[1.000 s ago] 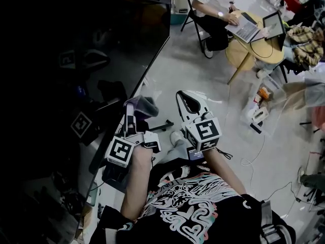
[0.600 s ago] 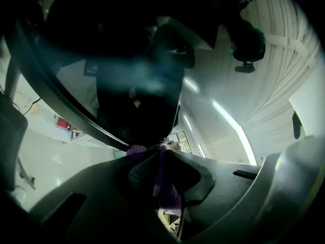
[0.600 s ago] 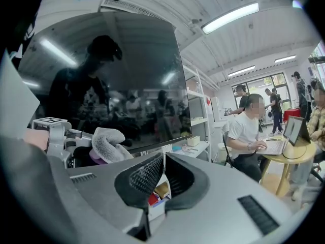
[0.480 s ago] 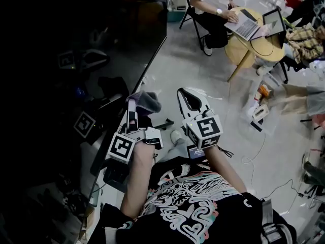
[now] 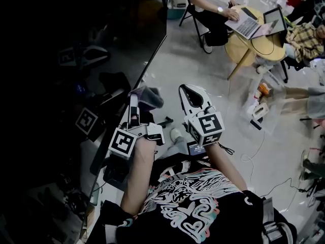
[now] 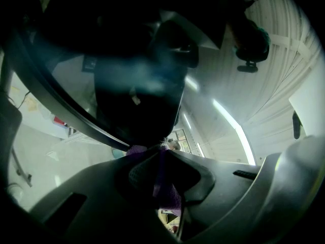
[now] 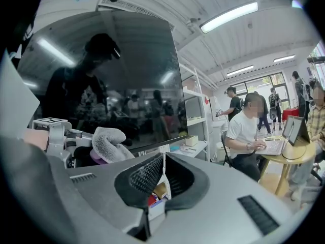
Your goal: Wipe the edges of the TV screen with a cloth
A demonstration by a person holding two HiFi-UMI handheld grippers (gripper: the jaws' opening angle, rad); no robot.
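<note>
Left gripper (image 5: 133, 104), jaws pinched tight on a grey-and-purple cloth (image 5: 146, 97), holds it by the lower edge of the TV screen (image 5: 122, 50). Right gripper (image 5: 191, 93), jaws pressed together on nothing, hangs alongside. Wiping well likely means pressing the wad evenly along the bezel.

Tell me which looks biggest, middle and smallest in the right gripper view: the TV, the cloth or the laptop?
1. TV
2. cloth
3. laptop
The cloth is much nearer the camera than the laptop, so it only looks bigger in this view.
</note>
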